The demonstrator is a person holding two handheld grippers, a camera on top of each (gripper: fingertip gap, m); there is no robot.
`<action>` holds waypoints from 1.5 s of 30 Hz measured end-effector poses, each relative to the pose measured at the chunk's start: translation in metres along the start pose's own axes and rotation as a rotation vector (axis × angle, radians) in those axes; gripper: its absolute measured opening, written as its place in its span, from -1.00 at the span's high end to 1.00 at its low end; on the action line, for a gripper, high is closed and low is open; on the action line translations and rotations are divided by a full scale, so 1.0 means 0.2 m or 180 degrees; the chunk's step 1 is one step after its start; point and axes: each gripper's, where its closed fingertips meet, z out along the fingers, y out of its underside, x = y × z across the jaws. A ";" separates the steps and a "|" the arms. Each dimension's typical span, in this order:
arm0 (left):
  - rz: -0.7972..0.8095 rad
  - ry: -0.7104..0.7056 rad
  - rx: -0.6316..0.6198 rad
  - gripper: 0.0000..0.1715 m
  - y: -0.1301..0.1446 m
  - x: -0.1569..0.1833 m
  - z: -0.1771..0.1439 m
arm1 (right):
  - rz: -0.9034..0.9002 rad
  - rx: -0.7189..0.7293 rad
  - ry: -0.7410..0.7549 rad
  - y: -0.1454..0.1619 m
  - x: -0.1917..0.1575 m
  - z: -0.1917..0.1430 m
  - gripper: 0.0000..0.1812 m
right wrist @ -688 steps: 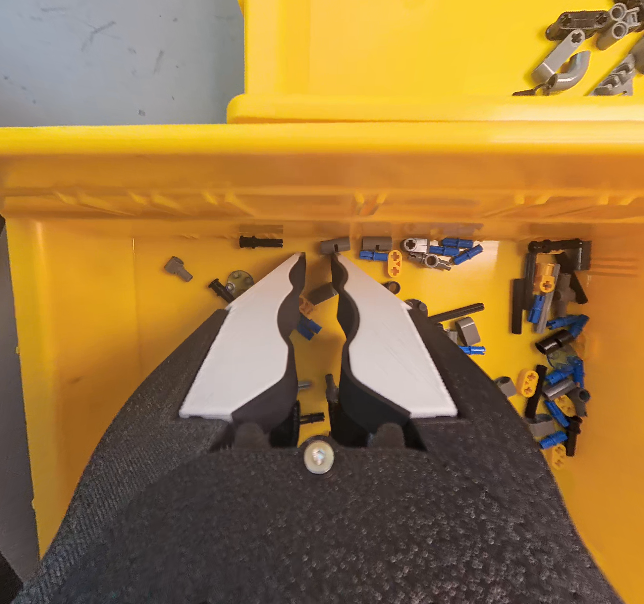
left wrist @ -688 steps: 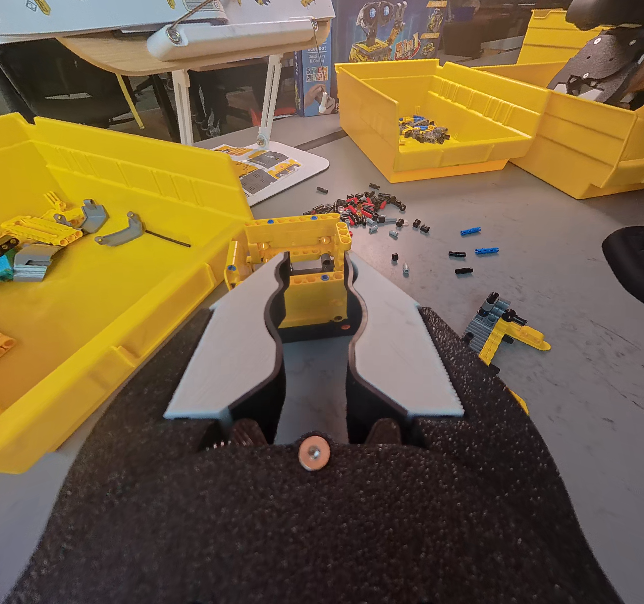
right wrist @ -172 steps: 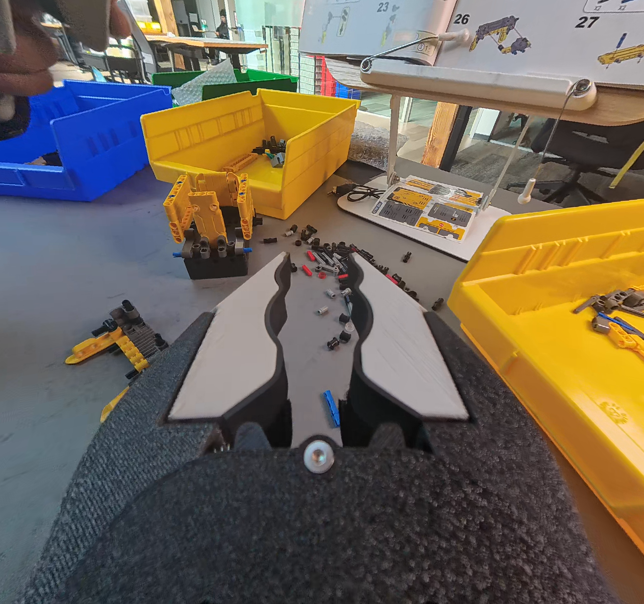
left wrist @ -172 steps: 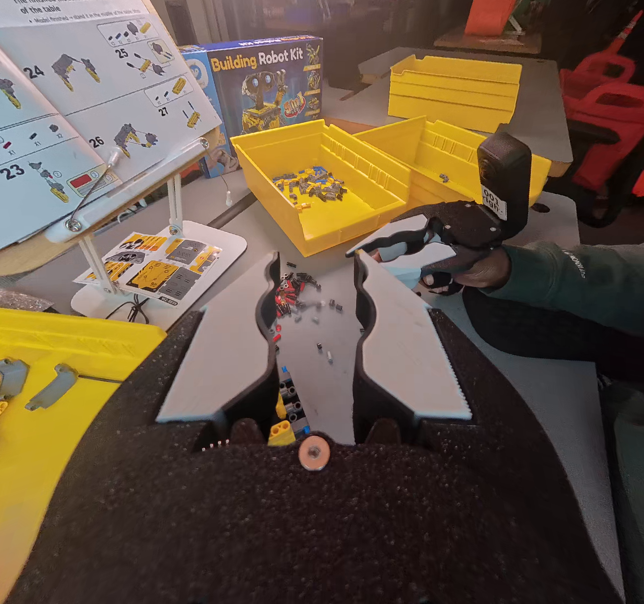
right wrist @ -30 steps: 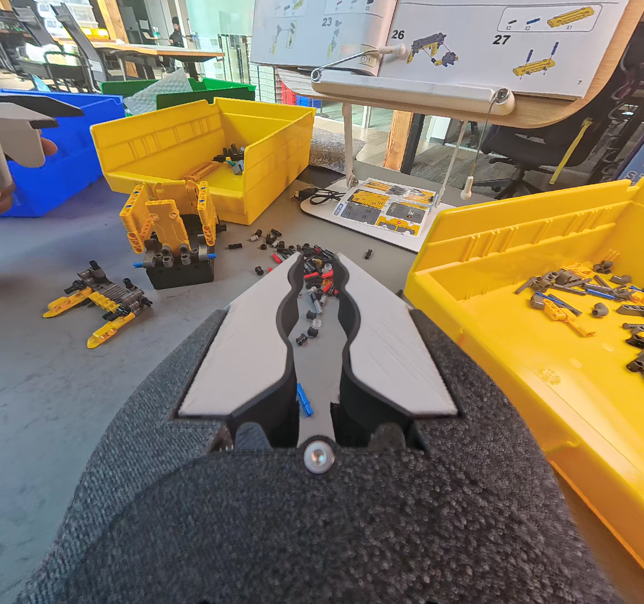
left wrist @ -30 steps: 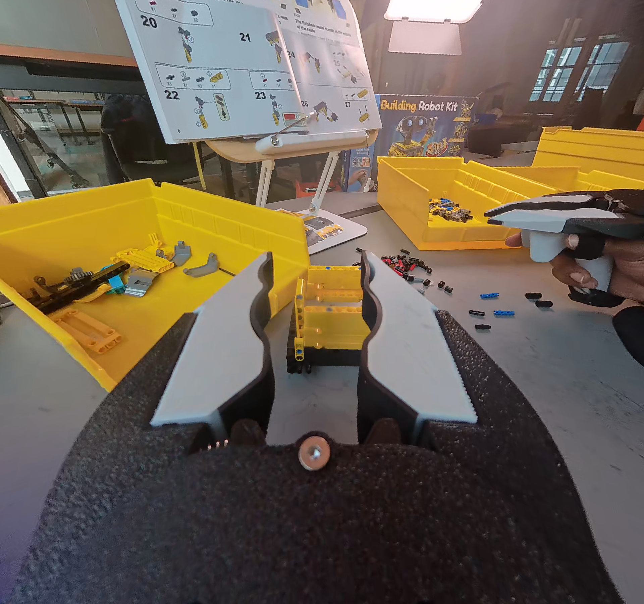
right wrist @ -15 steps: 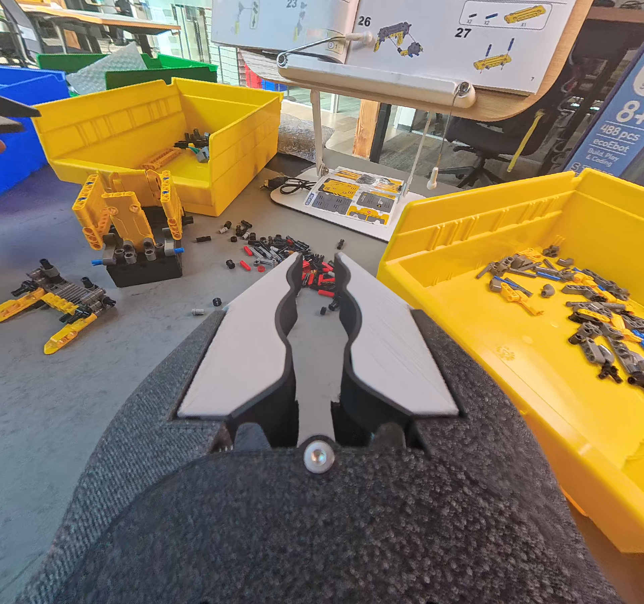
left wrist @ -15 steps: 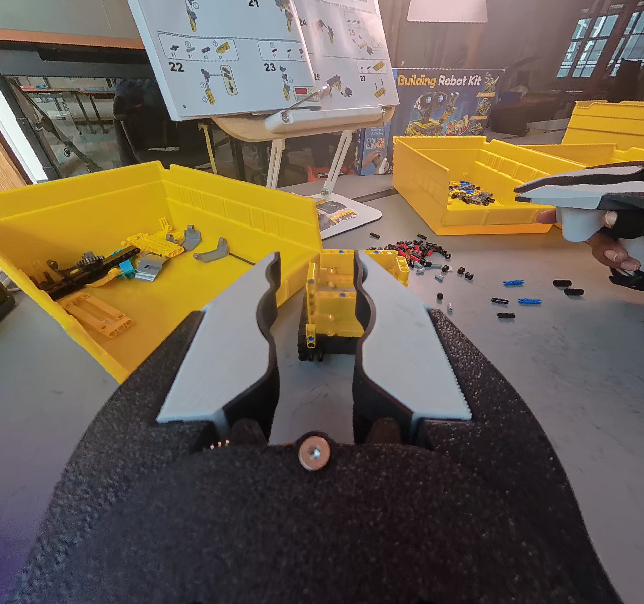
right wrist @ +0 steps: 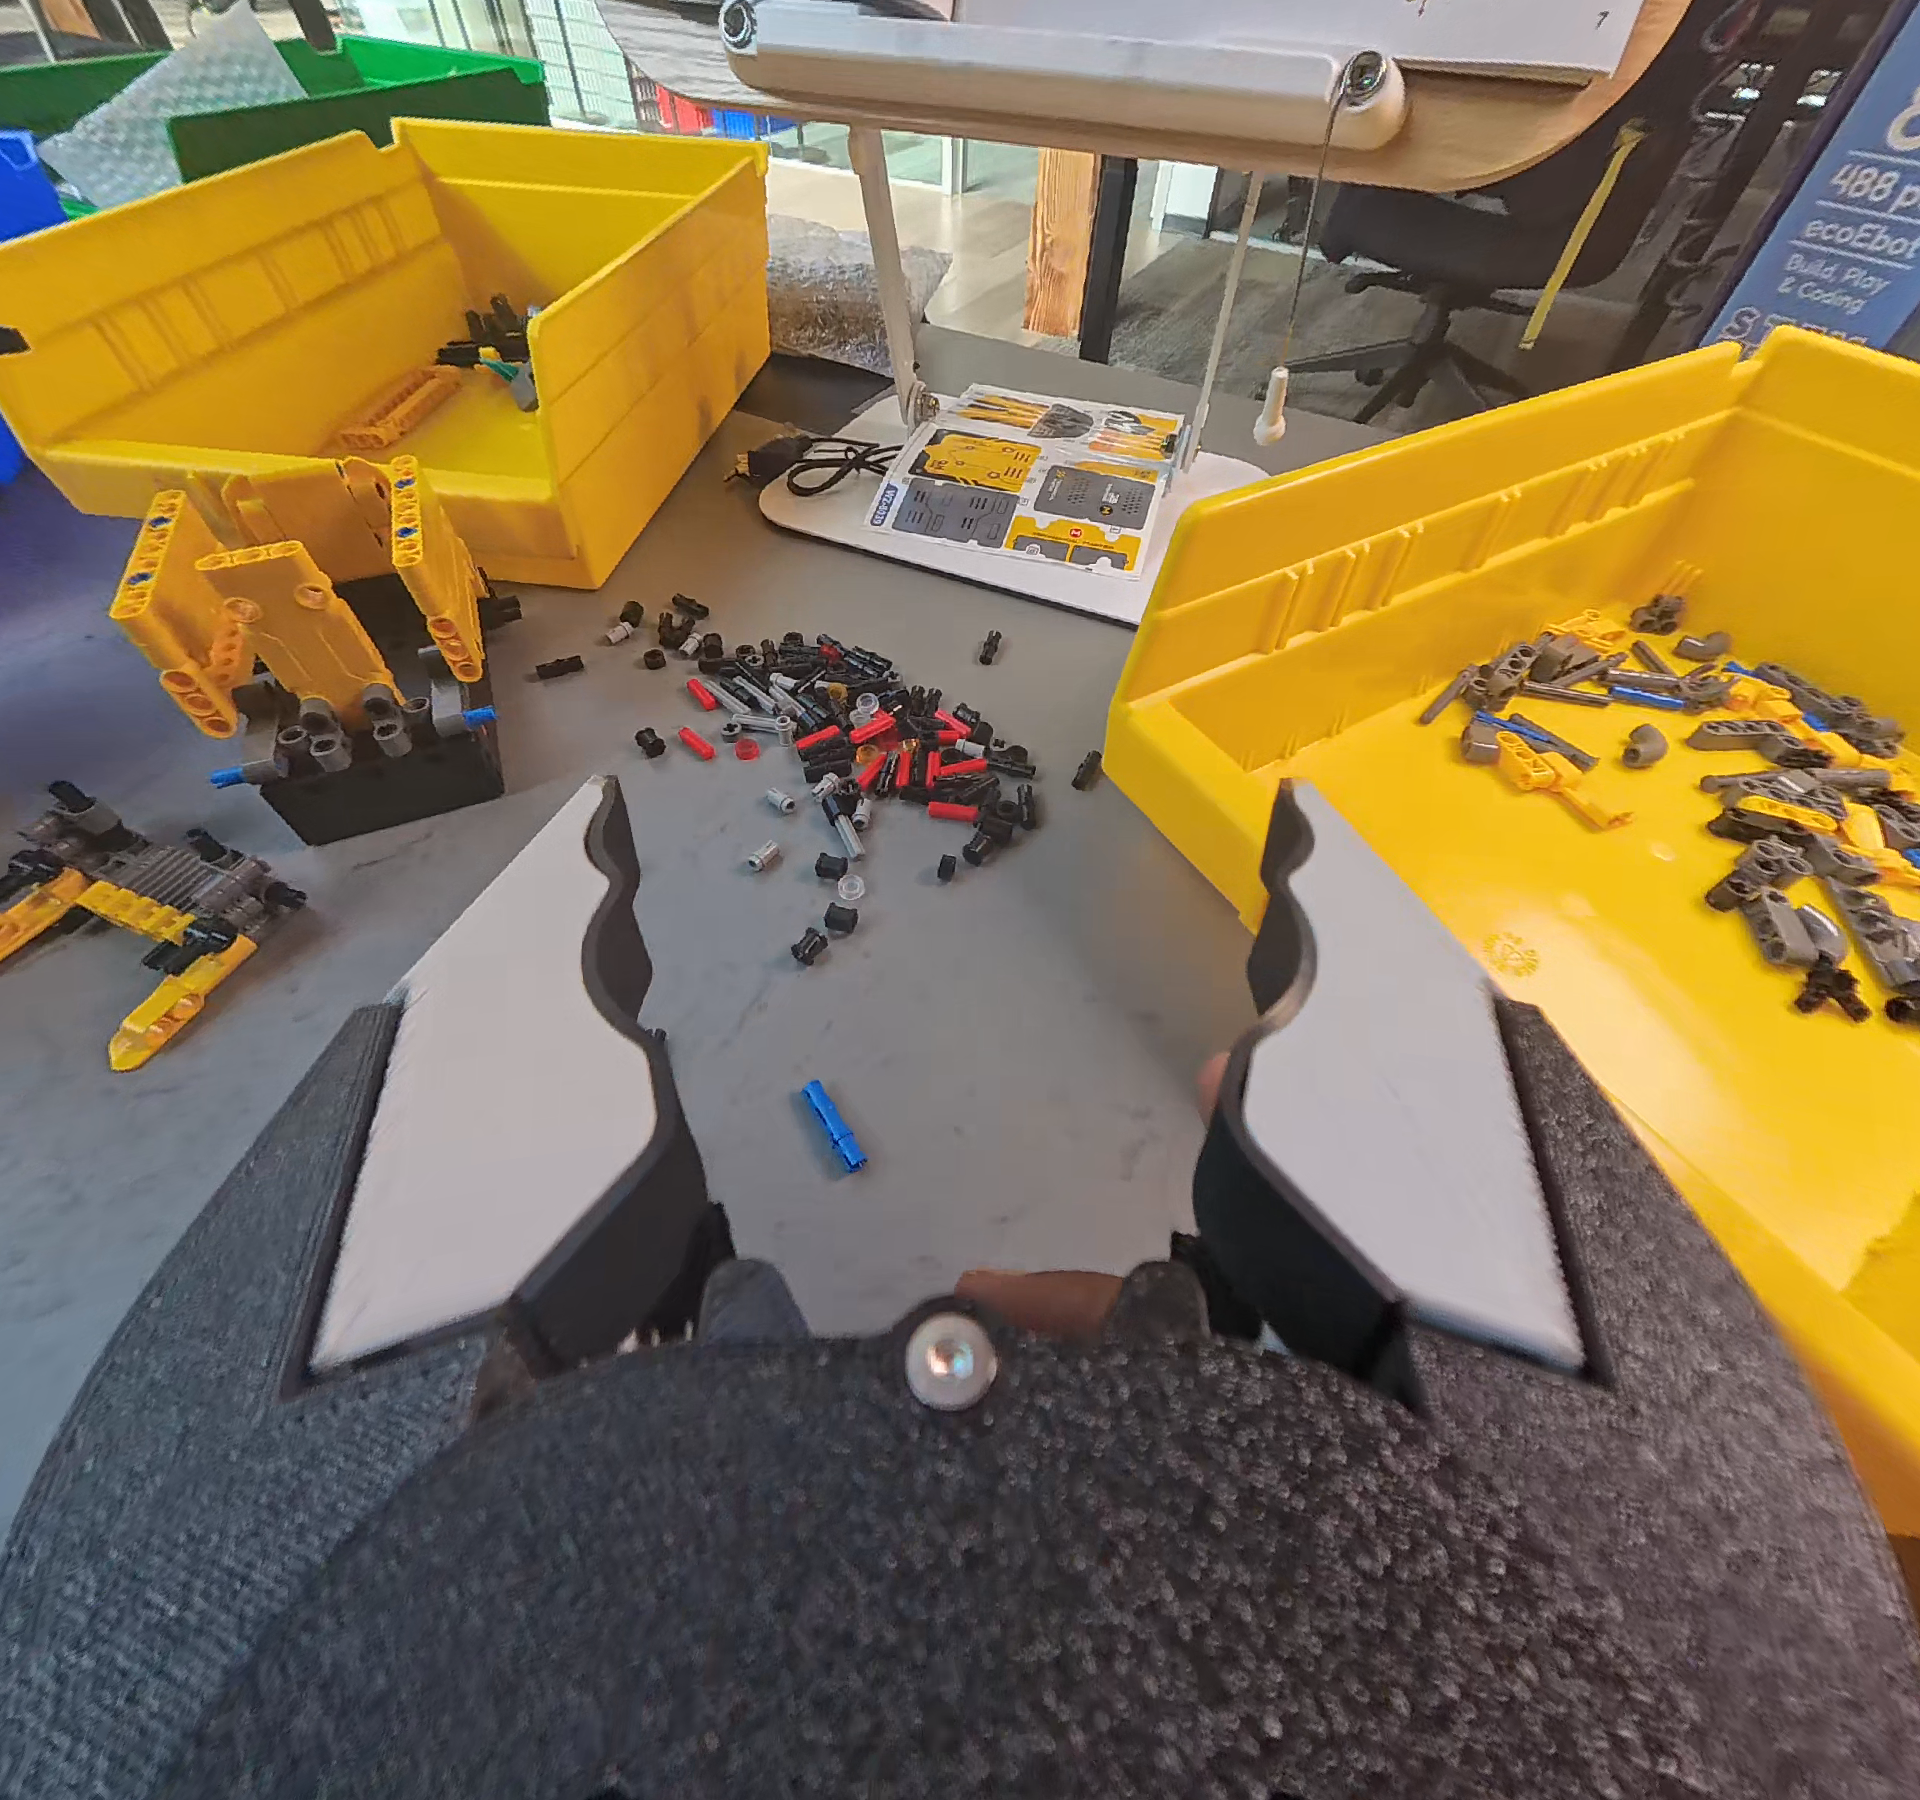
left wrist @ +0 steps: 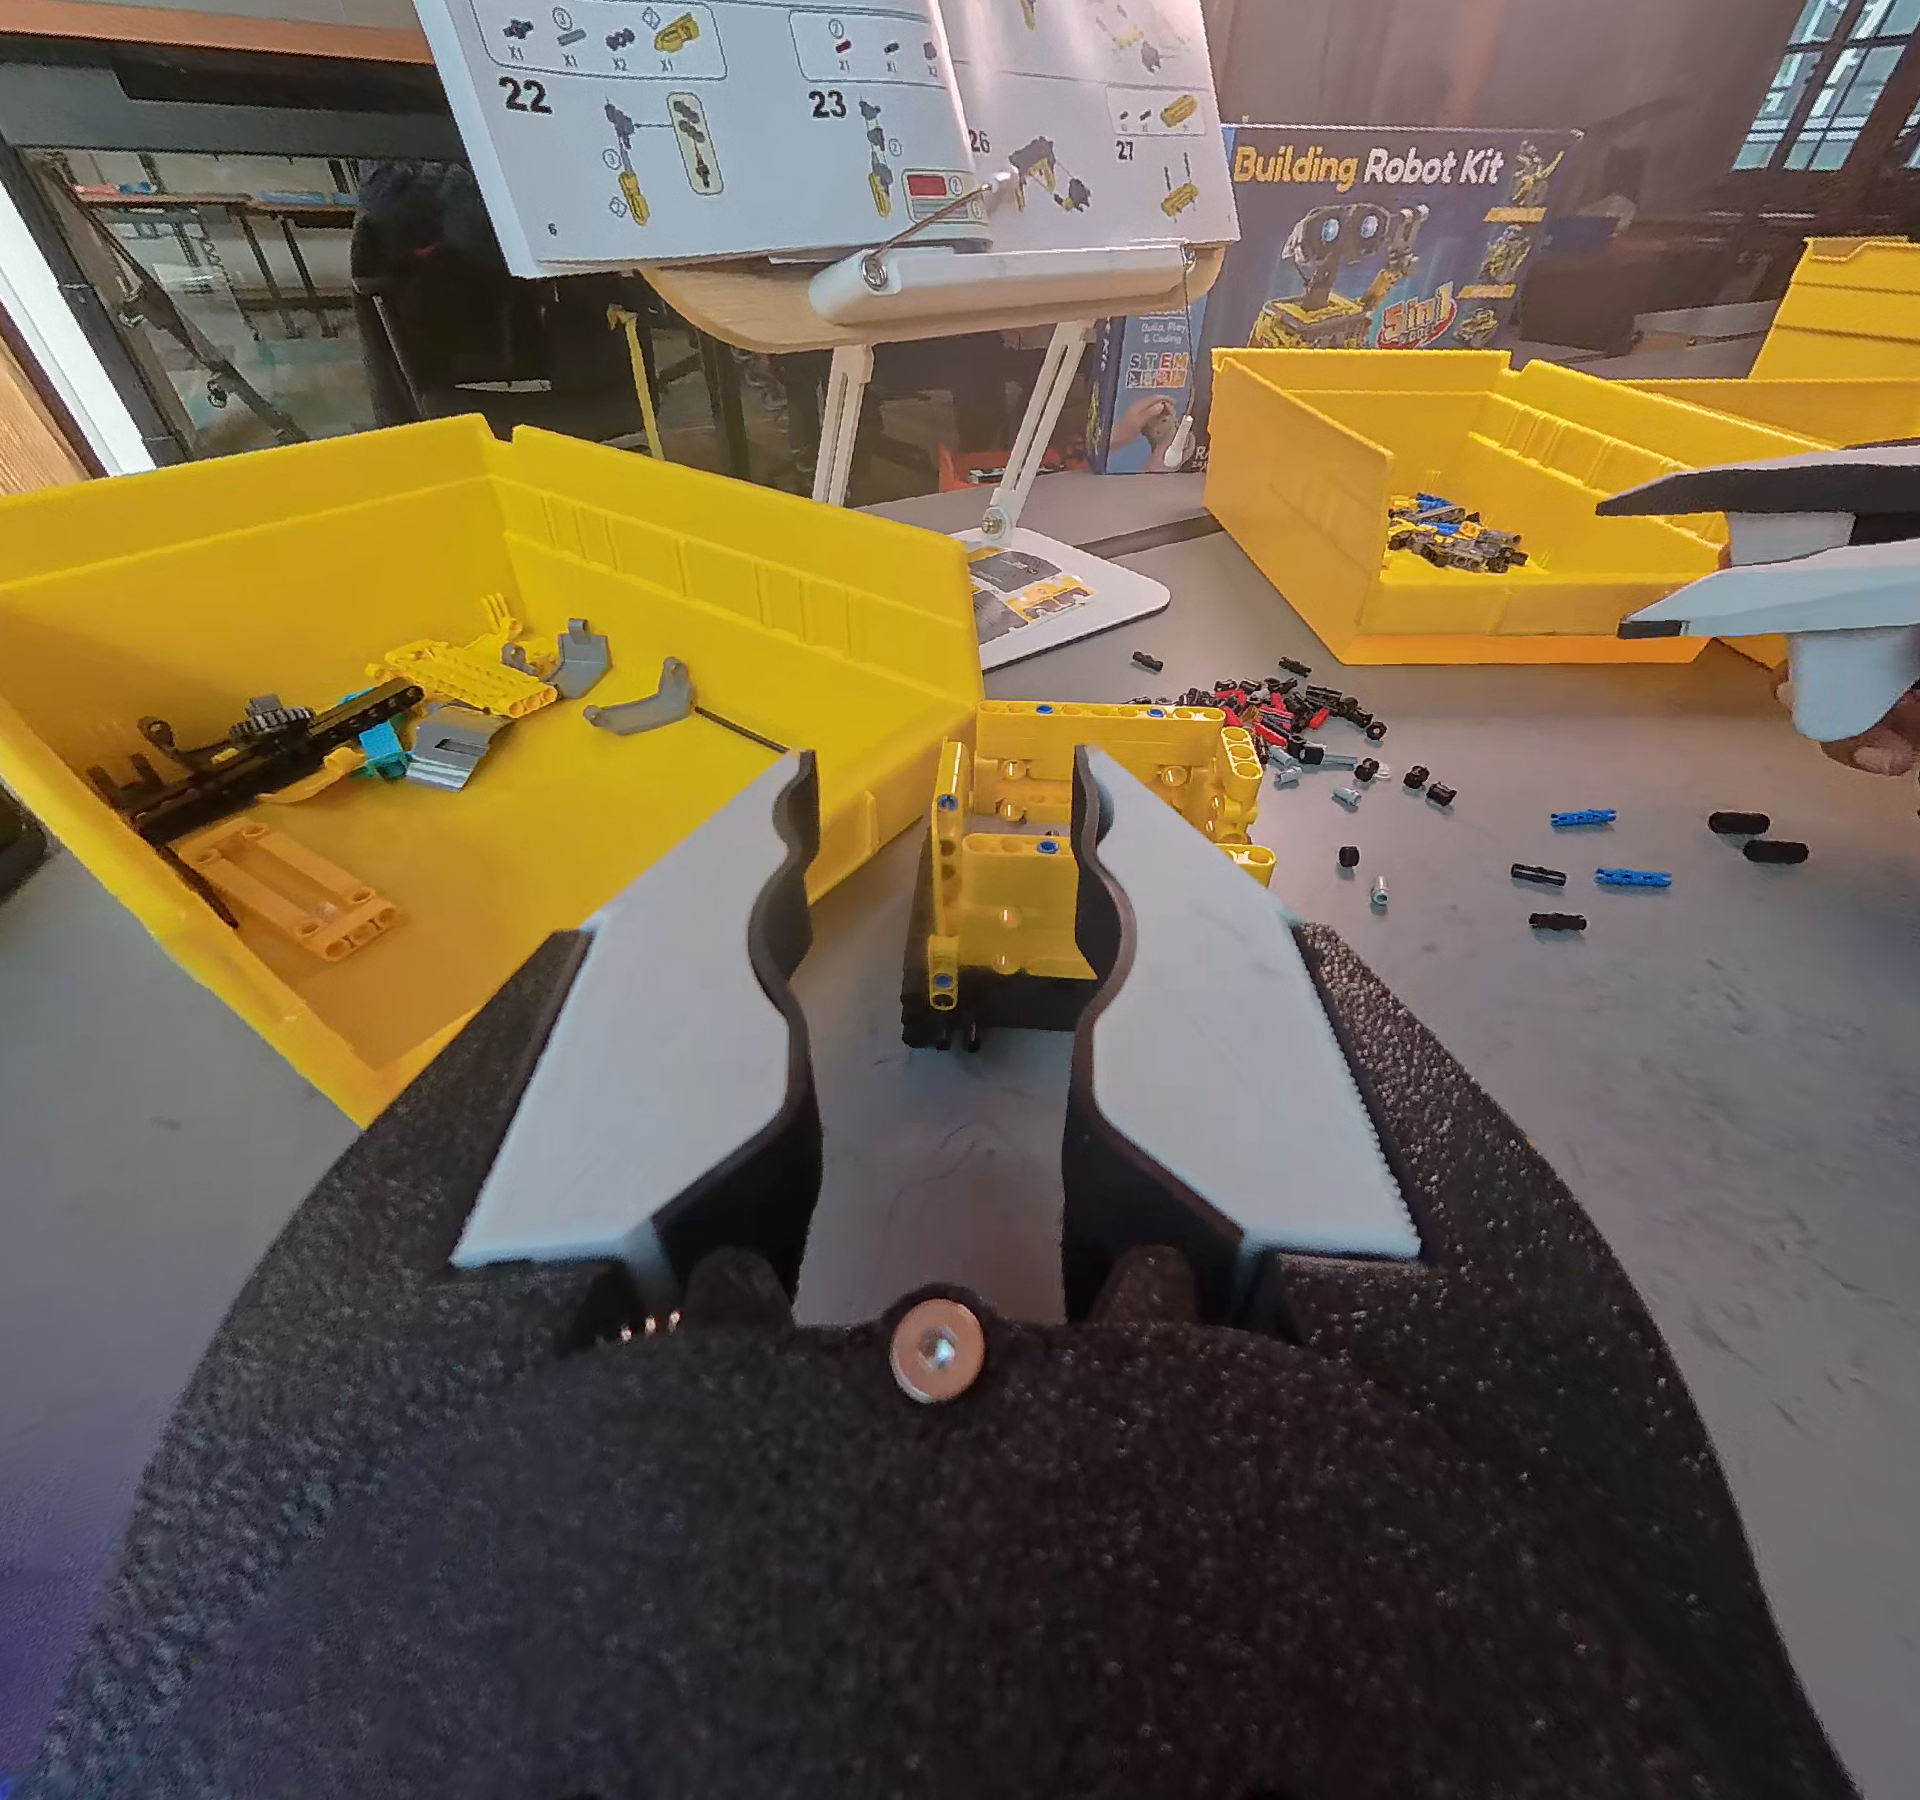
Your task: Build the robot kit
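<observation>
My left gripper (left wrist: 940,774) is open and hovers low over the grey table. A yellow-and-black brick model (left wrist: 1013,903) stands just beyond its tips, and the right finger (left wrist: 1184,1002) overlaps the model's side. My right gripper (right wrist: 945,800) is wide open and empty above the table. A blue pin (right wrist: 831,1127) lies on the table between its fingers. A pile of small black, red and grey pins (right wrist: 873,732) lies ahead of it. The model (right wrist: 301,628) stands to its left. The right gripper also shows in the left wrist view (left wrist: 1766,555), at the far right.
A yellow bin (left wrist: 727,545) with loose parts sits left of the model, another yellow bin (right wrist: 1351,545) with grey and yellow parts on the right. An instruction booklet (left wrist: 727,36) rests on a white stand. A small grey-and-yellow subassembly (right wrist: 135,909) lies left. A kit box (left wrist: 1382,233) stands behind. The small grey-and-yellow subassembly (right wrist: 135,909) is about 12 centimetres from my left fingertips and 20 centimetres from my right.
My right gripper has opened wide from nearly shut, and the blue pin now shows on the table between its fingers. My left gripper has moved a little closer to the model.
</observation>
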 end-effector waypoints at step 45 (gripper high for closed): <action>0.0449 -0.0815 -0.1473 0.51 -0.41 -1.16 -0.34 | -0.0199 0.0250 -0.0641 0.00 -0.18 0.00 0.39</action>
